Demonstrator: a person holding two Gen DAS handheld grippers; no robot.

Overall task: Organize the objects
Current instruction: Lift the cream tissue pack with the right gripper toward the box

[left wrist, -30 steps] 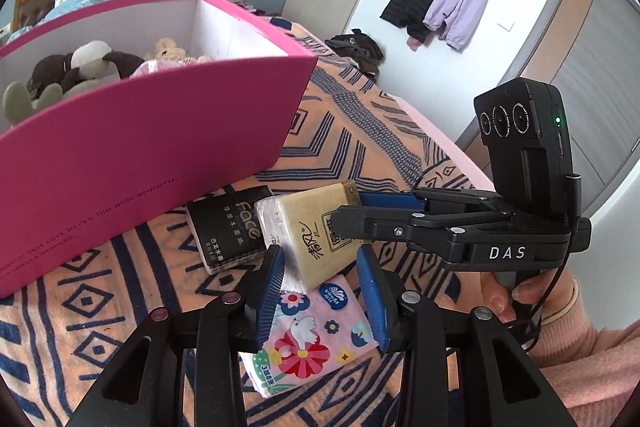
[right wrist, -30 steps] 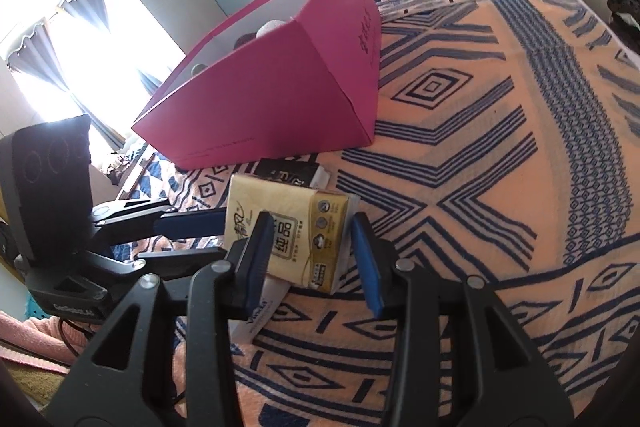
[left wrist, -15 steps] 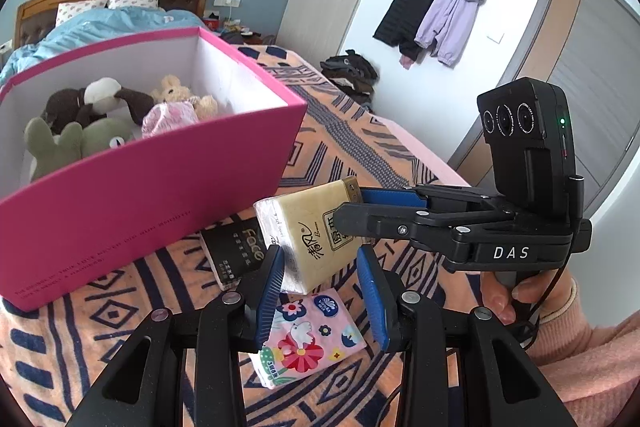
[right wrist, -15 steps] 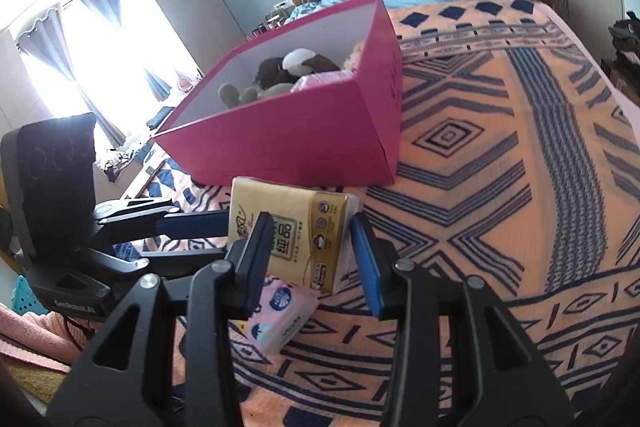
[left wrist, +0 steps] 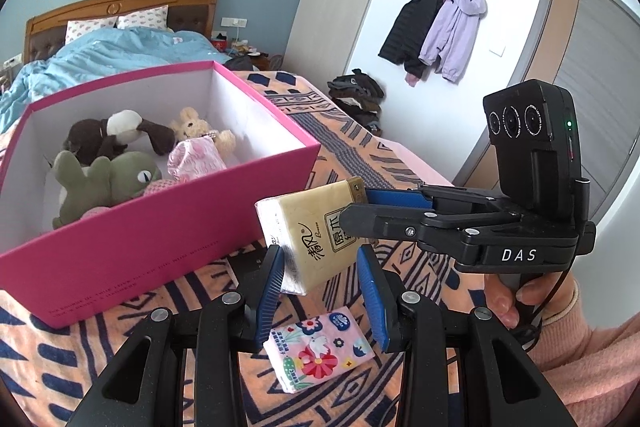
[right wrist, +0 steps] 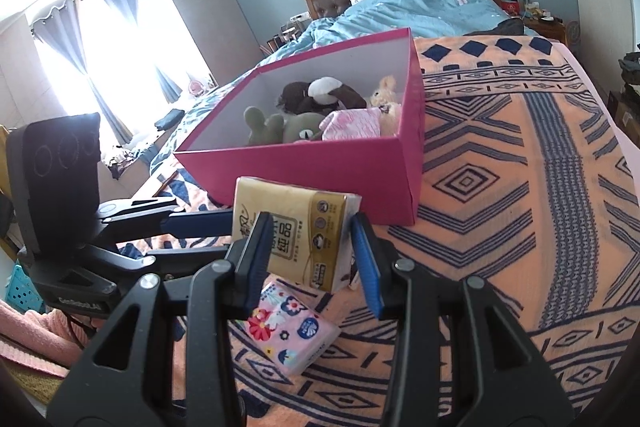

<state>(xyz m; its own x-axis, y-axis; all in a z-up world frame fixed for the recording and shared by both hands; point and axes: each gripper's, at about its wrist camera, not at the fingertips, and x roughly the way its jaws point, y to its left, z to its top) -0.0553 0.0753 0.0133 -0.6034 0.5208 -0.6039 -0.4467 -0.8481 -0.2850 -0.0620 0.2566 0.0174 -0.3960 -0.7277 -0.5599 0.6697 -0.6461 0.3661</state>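
- A shallow pink cardboard box [left wrist: 160,247] stands open on the bed at the left. Its outer walls are magenta, its inside is plain white, and it has a line of small print low on its near wall.
- Soft toys lie together inside the box: a brown-and-white plush dog [left wrist: 116,135], a green plush animal [left wrist: 108,183], and a small beige plush [left wrist: 196,127] in a pink dress.
- The left gripper [left wrist: 320,267] is clenched on the yellow tissue pack [left wrist: 312,235], with its blue ribbed pads on either side of the pack's lower end.
- The yellow tissue pack is held in the air just in front of the box's near corner, clear of the bedspread and tilted. It is a soft rectangular brick in glossy tan-yellow film with dark characters printed on it and a white end panel.
- A flat floral tissue pack [left wrist: 320,351] lies on the bedspread below the yellow one. It is pink with red and blue flowers.
- The bedspread [right wrist: 520,187] looks woven, orange with navy geometric bands and diamonds.
- The right gripper [left wrist: 356,207] comes in from the right and grasps the pack's other end between black plastic fingers with blue pads.
- A hand [left wrist: 504,303] in a fuzzy pink sleeve holds the right gripper's handle.
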